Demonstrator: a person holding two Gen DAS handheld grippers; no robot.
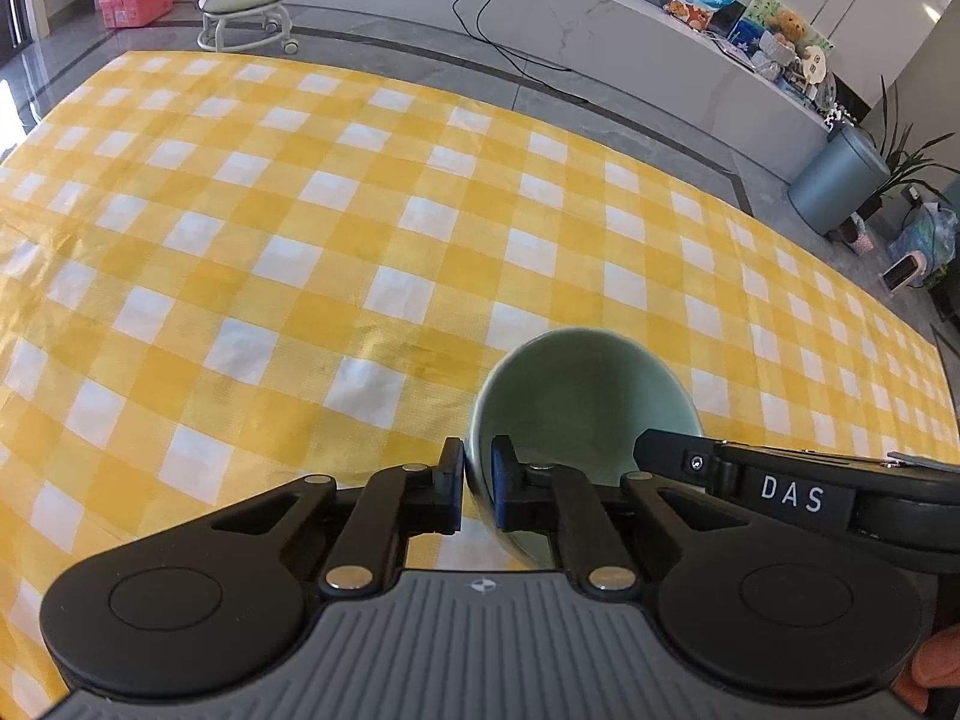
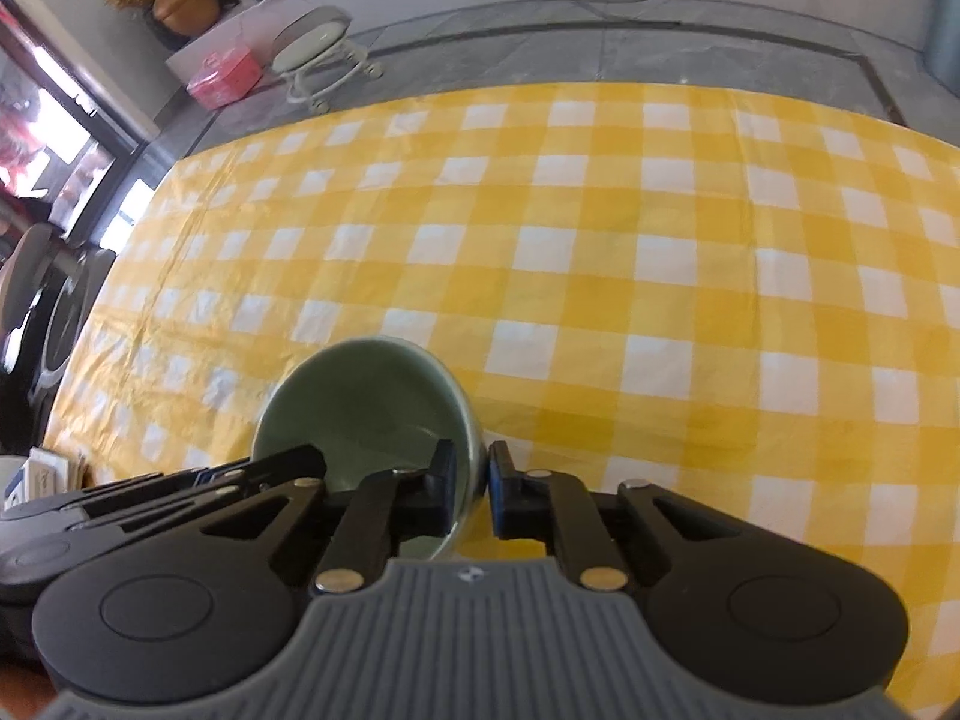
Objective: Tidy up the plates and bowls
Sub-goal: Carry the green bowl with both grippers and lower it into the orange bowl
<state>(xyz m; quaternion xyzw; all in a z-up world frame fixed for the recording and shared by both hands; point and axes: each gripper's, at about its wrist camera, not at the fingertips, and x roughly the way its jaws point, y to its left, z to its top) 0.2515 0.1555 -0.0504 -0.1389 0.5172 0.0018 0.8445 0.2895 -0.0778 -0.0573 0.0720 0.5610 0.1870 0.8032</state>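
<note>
While both grippers clamp its rim, the green bowl [image 1: 585, 384] sits near the cloth's edge.
Left gripper [image 1: 477, 480] and right gripper [image 2: 474, 483] pinch opposite walls; open checked tablecloth [image 1: 300, 240] beyond.

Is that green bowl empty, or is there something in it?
Empty. Both wrist views look into the green bowl, and only its bare glazed inside shows; the near part is hidden behind the tongs.

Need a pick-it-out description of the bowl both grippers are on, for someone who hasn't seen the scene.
Start at the big yellow-and-white checked tablecloth, then look to its near edge. The green bowl sits there, its rim pinched on opposite sides by the left hand-held gripper and the right hand-held gripper. It is the only dish in view: pale green, glazed, empty.
</note>
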